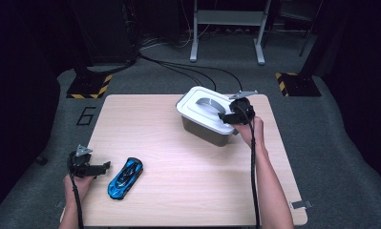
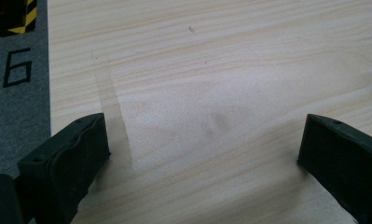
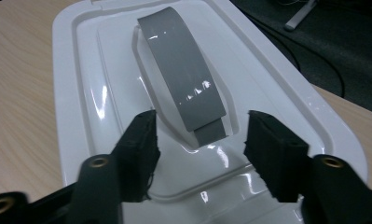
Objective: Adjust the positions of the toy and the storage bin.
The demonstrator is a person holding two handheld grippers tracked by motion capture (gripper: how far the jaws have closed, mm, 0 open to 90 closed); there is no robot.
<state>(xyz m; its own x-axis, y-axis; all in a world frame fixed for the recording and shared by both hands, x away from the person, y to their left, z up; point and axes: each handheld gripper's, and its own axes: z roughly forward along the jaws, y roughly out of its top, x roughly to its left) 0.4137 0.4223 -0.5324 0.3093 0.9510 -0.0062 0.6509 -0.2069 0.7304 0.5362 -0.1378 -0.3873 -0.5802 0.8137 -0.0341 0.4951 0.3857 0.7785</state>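
Note:
A grey storage box with a white lid stands at the table's back right. A grey strap handle arches over the lid. My right gripper hovers at the lid's right side; its jaws stand on either side of the handle's near end, with a gap on each side and no contact. A blue toy car lies at the front left. Just left of the car, my left gripper rests low and open, with only bare wood between its jaws.
The wooden table sits on grey carpet marked with a "6". Behind it are black cables, a metal frame and yellow-black striped stand bases. A metal clip sits at the table's front right edge.

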